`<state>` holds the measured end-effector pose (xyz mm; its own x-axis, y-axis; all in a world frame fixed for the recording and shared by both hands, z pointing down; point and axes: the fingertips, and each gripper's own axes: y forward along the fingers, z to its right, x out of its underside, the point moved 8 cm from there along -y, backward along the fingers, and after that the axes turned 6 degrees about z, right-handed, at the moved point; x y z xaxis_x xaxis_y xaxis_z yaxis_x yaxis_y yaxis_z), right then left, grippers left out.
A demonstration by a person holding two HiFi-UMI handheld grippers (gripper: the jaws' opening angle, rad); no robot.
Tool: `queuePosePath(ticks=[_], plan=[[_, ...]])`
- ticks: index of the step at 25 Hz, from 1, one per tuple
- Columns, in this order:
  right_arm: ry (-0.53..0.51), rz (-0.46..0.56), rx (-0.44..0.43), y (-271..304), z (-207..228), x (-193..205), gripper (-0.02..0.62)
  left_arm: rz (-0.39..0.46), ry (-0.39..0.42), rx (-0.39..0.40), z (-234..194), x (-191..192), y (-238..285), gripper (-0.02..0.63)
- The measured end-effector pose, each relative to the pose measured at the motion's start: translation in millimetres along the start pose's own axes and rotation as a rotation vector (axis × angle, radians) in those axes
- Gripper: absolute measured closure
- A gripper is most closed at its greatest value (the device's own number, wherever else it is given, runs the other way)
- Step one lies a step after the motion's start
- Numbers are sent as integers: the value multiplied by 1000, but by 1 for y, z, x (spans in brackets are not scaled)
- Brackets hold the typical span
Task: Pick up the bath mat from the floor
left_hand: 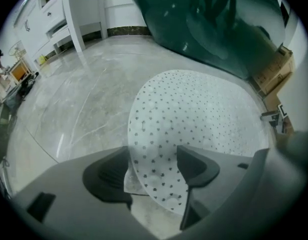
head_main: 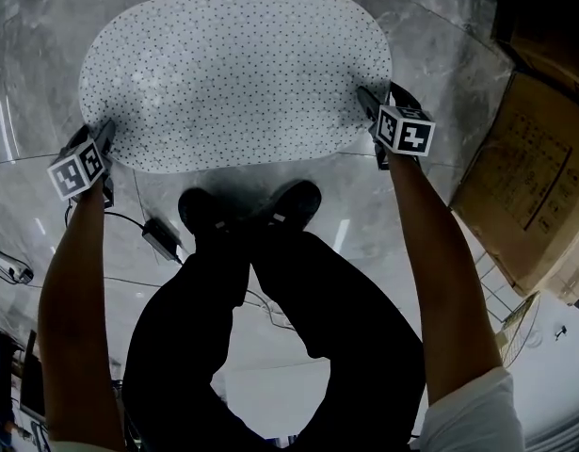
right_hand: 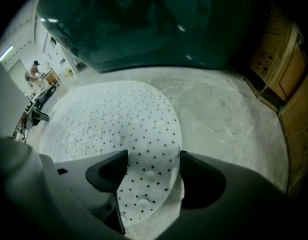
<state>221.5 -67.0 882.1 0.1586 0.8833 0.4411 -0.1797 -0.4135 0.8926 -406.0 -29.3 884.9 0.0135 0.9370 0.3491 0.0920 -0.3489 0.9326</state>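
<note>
A white perforated bath mat (head_main: 237,73) lies flat on the grey marble floor (head_main: 458,73). The left tongs (left_hand: 154,174) and right tongs (right_hand: 151,179) are held open, one at each end, each straddling the mat's edge. Both are best closed together before lifting.

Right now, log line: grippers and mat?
bath mat: lying on floor, not lifted | left gripper: open, mat end between jaws | right gripper: open, mat end between jaws
</note>
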Motion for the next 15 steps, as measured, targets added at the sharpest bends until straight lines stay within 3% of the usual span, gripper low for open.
queuePosePath(ticks=[2,4,5,7,9,11,13,15], plan=[[21,-5,11,0,-4,1,265,3,0,-3,2,-1,-1,319],[42,-2,-6,1,-12,1,320,14,-19,-16,3,-1,-2,345],[50,-1,-32,2,-17,2,369,18,-34,-24,4,-1,-2,356],[64,-6,-89,4,-29,3,526,25,-83,-37,4,3,-3,377],[92,-1,-89,5,-33,7,531,30,-135,-21,2,5,-1,405],[113,18,-68,4,-32,10,537,13,-129,61,3,7,5,425],[102,34,-64,-1,-34,12,537,-28,-102,149,12,13,9,548],[95,45,-71,-13,-37,9,540,-40,-120,164,20,13,5,557]])
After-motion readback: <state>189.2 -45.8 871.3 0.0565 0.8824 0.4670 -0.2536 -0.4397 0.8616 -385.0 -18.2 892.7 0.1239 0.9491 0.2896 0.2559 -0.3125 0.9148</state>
